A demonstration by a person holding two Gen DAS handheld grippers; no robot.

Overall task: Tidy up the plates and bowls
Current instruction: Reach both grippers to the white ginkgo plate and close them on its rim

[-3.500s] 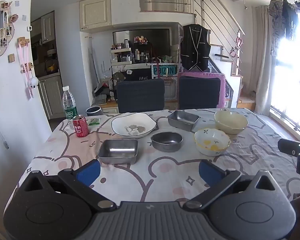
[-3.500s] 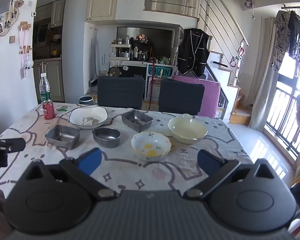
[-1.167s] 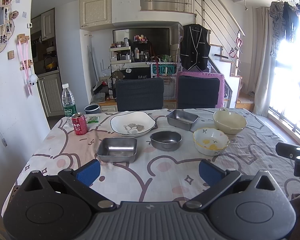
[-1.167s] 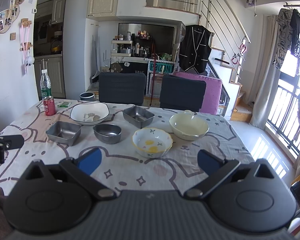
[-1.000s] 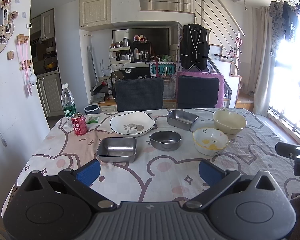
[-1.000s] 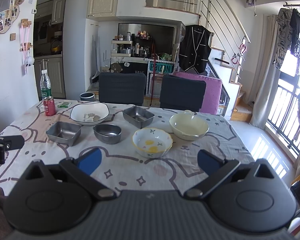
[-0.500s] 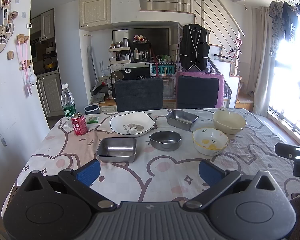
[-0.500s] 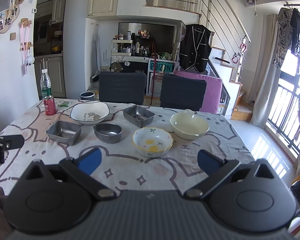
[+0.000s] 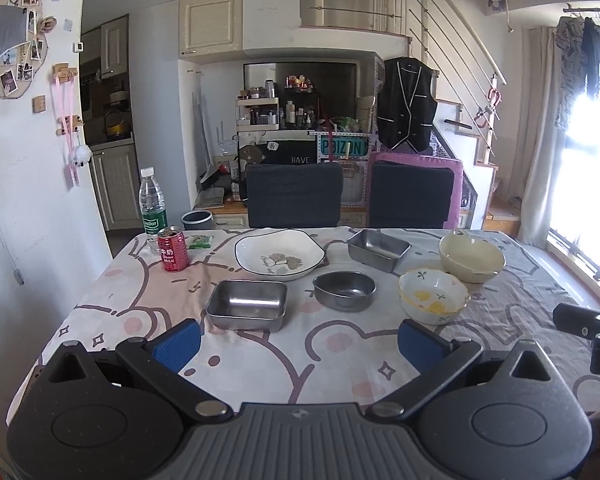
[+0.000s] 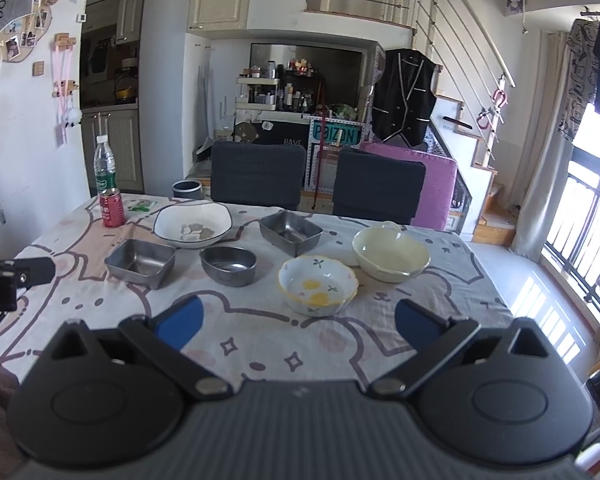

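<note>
Several dishes stand on the table: a white plate (image 9: 279, 255), a near steel rectangular tray (image 9: 247, 305), a far steel tray (image 9: 378, 249), a round steel bowl (image 9: 344, 290), a flowered yellow-white bowl (image 9: 434, 297) and a cream bowl (image 9: 471, 257). The same dishes show in the right wrist view, with the flowered bowl (image 10: 318, 284) nearest. My left gripper (image 9: 298, 342) is open and empty, above the table's near edge, short of the near tray. My right gripper (image 10: 298, 322) is open and empty, just short of the flowered bowl.
A red can (image 9: 173, 249) and a water bottle (image 9: 153, 204) stand at the table's far left corner. Two dark chairs (image 9: 295, 196) stand behind the table. A wall lies to the left and a bright window (image 10: 588, 216) to the right.
Both grippers have moved slightly forward toward the dishes. Both stay open and empty. No dish has moved.
</note>
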